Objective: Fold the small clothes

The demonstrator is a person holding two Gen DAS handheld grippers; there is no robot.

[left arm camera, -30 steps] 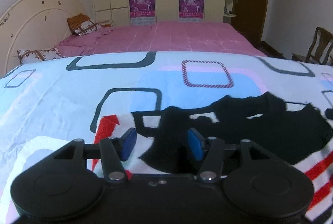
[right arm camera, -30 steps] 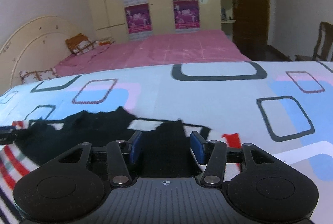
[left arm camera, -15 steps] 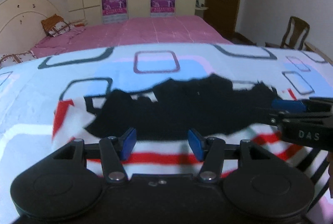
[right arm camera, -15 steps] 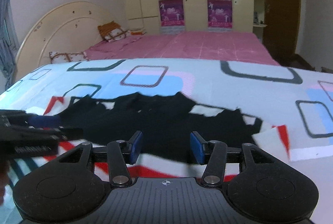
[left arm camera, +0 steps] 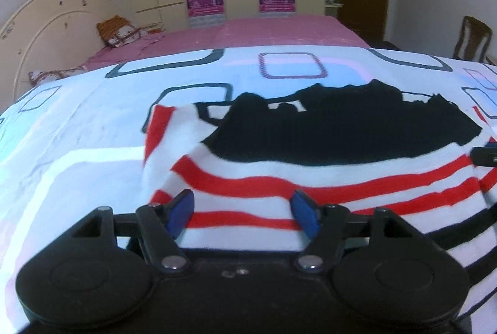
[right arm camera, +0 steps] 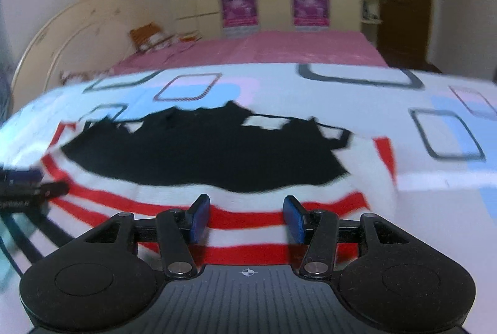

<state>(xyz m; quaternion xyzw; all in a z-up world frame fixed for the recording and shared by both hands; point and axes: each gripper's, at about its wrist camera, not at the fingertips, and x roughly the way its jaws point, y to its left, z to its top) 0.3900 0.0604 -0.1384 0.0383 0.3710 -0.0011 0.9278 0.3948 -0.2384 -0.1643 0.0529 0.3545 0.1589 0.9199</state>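
Note:
A small garment lies on a patterned sheet: white with red and black stripes (left arm camera: 279,178), with a black part (left arm camera: 341,132) on its far half. It also shows in the right wrist view (right arm camera: 217,157). My left gripper (left arm camera: 243,214) is open over the garment's near left striped edge, with nothing between its blue pads. My right gripper (right arm camera: 247,219) is open over the near right striped edge, also empty. Each gripper's tip shows at the edge of the other's view: the right gripper (left arm camera: 484,155) and the left gripper (right arm camera: 21,185).
The sheet (left arm camera: 93,132) is white with blue, pink and dark rounded squares. Behind it lies a pink bed (left arm camera: 264,32) with pillows and a cream headboard (left arm camera: 56,20). Wardrobes with posters stand at the back. A wooden chair (left arm camera: 472,38) is at the right.
Both grippers have drawn back from the black sleeves toward the near striped edge. The garment's sleeves now lie folded in over the black part. Both grippers stayed open.

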